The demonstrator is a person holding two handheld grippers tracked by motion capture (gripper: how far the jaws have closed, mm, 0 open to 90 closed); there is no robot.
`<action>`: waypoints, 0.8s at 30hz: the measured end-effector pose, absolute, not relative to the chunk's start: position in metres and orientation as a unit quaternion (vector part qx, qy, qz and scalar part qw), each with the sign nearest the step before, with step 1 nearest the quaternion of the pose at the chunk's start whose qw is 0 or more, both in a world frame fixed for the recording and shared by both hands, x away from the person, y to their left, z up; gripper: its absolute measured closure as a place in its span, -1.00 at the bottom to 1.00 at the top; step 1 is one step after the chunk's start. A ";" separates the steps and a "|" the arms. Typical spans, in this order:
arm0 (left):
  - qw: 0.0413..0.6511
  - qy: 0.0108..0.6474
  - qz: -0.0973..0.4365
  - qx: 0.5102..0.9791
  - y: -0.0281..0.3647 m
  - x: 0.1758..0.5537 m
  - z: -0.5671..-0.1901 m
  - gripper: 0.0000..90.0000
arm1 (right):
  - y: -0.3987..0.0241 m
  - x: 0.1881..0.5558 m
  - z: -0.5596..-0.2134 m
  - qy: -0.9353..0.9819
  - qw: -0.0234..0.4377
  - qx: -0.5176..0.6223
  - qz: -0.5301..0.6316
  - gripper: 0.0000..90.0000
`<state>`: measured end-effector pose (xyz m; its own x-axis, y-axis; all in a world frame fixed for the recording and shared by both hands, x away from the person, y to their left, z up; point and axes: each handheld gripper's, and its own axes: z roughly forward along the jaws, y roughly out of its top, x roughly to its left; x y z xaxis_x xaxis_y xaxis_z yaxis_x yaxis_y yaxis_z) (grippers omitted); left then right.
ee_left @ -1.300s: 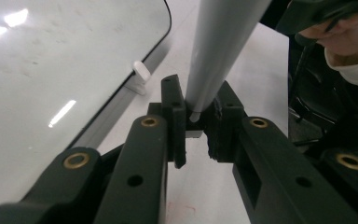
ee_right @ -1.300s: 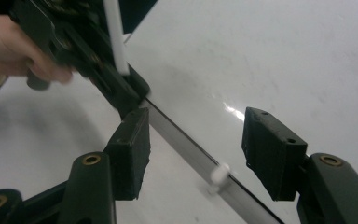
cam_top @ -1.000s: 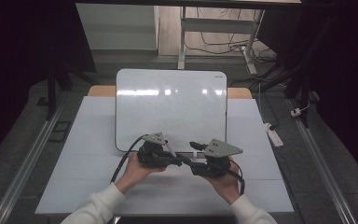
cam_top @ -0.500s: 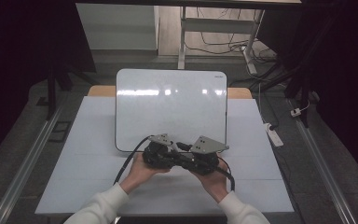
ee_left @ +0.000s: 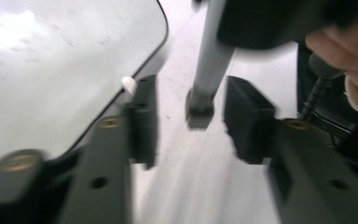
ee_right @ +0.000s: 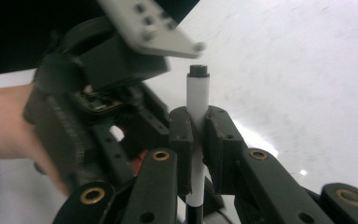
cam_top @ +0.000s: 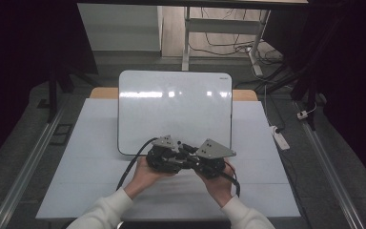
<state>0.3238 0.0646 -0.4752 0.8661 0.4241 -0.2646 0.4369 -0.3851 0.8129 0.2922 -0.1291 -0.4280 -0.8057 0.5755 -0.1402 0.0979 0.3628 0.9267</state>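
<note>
Pinching the white marker (ee_right: 196, 100) upright, the right claw (ee_right: 196, 140) holds it just off the whiteboard's (cam_top: 174, 107) near edge, over the bench (cam_top: 95, 143). The left claw (ee_left: 186, 116), jaws spread around the marker's end (cap, probably), should close squarely before pulling straight.

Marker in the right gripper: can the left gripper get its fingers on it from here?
Probably yes. The left gripper is open, and the marker stands upright just beyond the gap between its fingers, nothing between. The right gripper clamps it lower down, so the top end stays free.
</note>
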 end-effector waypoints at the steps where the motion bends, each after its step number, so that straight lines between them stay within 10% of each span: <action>1: 0.491 0.260 0.004 0.832 0.067 0.321 -0.473 -0.02 | -0.132 0.293 -0.425 0.790 0.232 0.216 0.526 0.80; 11: 0.445 0.295 0.137 0.834 0.134 0.276 -0.470 -0.42 | -0.182 0.322 -0.404 0.753 0.266 0.276 0.534 0.80; 24: 0.425 0.398 0.147 0.800 0.218 0.242 -0.495 -0.51 | -0.211 0.384 -0.377 0.728 0.282 0.357 0.513 0.80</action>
